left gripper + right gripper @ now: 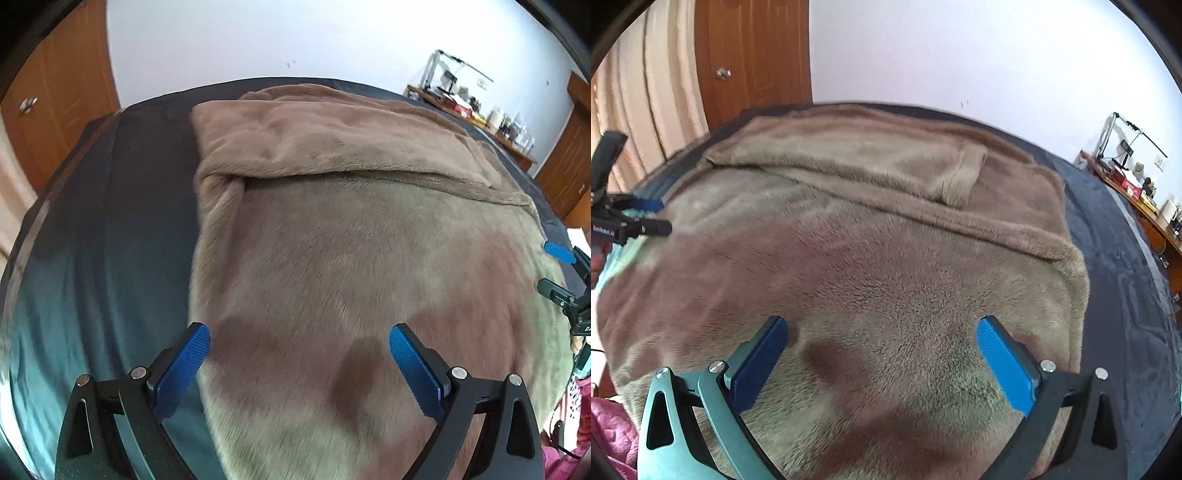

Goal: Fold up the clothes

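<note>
Left wrist view: the left gripper (299, 347) fills the bottom of the frame, its jaws spread wide with nothing between the blue pads (184, 365). Under and ahead of it a brown fleece garment (332, 240) lies flat on a dark sheet (110, 221), taking up the centre of the frame. A folded-over flap (314, 140) crosses its upper part. At the right edge the right gripper (561, 273) pokes in over the garment's side. A wooden door (55, 92) stands at upper left and a cluttered shelf (480, 114) at upper right.

Right wrist view: the right gripper (882, 343) sits at the bottom, jaws wide and empty above the fleece. The flap lies across the top centre. The left gripper shows at the left edge, over the garment's side. Curtains (646, 92) hang at upper left; pink cloth (613, 432) is at lower left.
</note>
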`<state>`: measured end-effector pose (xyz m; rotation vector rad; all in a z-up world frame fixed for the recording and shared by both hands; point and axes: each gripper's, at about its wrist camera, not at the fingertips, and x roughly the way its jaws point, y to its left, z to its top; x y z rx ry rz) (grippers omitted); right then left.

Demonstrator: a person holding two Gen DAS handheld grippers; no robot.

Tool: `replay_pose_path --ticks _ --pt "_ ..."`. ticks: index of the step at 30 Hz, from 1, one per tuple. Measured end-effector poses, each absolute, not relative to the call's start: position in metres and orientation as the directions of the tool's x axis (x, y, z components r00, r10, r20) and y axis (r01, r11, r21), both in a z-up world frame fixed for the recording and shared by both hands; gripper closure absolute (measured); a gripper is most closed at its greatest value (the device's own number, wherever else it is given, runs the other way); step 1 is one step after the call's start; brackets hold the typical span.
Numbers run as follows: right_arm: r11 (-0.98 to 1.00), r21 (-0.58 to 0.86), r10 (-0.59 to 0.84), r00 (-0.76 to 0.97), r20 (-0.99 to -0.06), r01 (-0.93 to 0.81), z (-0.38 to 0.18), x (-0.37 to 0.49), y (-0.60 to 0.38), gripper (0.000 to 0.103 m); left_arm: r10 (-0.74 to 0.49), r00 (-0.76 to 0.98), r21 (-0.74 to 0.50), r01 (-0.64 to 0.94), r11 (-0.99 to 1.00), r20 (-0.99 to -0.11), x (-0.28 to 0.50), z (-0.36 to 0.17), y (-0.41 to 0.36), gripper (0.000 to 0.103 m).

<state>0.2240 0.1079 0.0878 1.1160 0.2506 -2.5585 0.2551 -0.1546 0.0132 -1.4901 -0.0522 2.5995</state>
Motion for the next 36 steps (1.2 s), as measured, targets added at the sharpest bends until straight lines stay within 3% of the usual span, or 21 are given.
replay_pose_path --ticks 14,27,30,32,36 --pt "-0.919 0.019 -0.286 -0.631 -0.721 0.394 0.078 0.258 0.111 0.001 0.164 -0.522 -0.182 -0.017 -0.983 -0.837 0.321 0.017 -0.200 0.004" --pt "-0.942 0.042 -0.265 -0.662 -0.701 0.333 0.086 0.280 0.141 0.001 0.231 -0.509 -0.201 -0.113 -0.973 -0.829 0.338 0.012 -0.171 0.004" --pt "-0.953 0.050 -0.246 -0.663 -0.707 0.300 0.085 0.286 0.155 0.010 0.238 -0.510 -0.207 -0.116 -0.971 -0.827 0.340 0.012 -0.168 0.004" --pt "-0.959 0.040 -0.225 -0.662 -0.715 0.282 0.083 0.291 0.164 0.030 0.244 -0.508 -0.210 -0.125 -0.970 -0.826 0.339 0.012 -0.164 0.004" --pt "-0.964 0.035 -0.204 -0.648 -0.734 0.264 0.077 0.303 0.180 0.040 0.270 -0.503 -0.222 -0.155 -0.963 -0.821 0.341 0.011 -0.155 0.004"
